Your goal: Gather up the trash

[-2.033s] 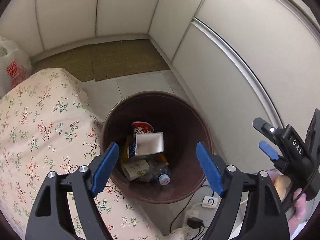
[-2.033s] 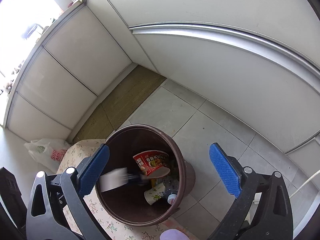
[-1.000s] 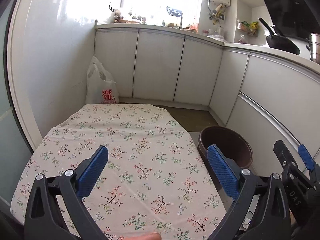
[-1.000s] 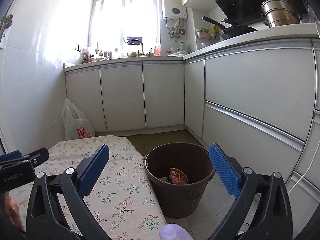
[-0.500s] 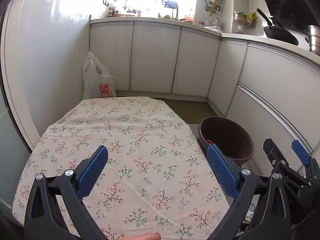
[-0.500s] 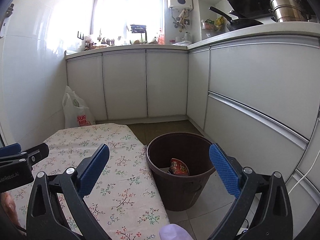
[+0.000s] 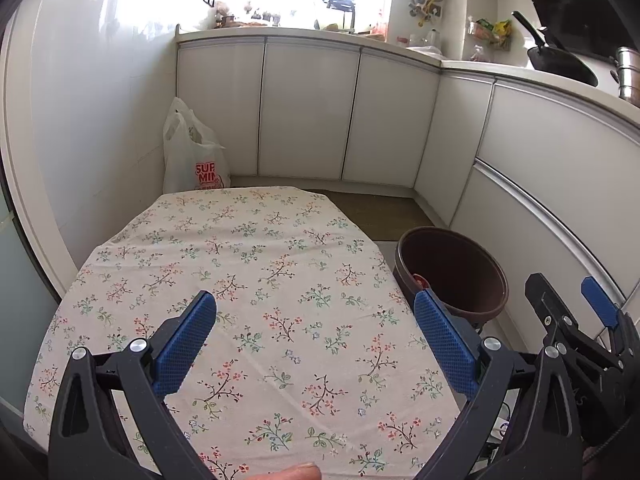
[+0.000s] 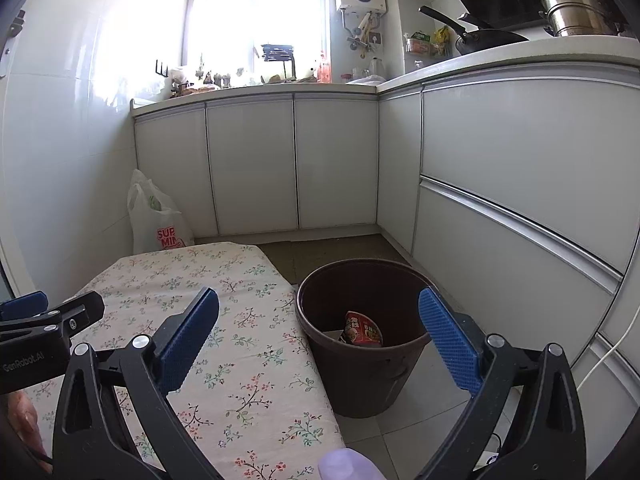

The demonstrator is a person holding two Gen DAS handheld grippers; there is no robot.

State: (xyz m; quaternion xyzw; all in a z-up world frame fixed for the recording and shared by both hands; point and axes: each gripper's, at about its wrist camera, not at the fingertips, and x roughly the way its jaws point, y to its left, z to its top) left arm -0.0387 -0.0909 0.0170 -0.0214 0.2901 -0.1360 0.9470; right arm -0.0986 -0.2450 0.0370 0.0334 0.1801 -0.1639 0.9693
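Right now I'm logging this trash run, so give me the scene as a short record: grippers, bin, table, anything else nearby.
left gripper: open, holding nothing, over the table
right gripper: open, holding nothing
trash bin: brown, upright on the floor beside the table
bin contents: red noodle cup visible inside
table: floral cloth, no trash visible on it
plastic bag: white, on the floor past the table's far end

Matt cotton-look floral tablecloth (image 7: 256, 280), faintly creased; dark brown plastic trash bin (image 8: 362, 368), smooth with a dull sheen. Inside, a glossy printed noodle cup (image 8: 362, 330). Thin crinkled white plastic bag (image 7: 192, 156) with red lettering. Semi-gloss white cabinet doors (image 8: 252, 164) trimmed in brushed metal, shiny wall tiles (image 8: 68, 128), polished steel pot (image 8: 576, 10), matt black pan (image 8: 480, 42). Black matt plastic gripper frames with textured blue rubbery pads (image 7: 186, 338).
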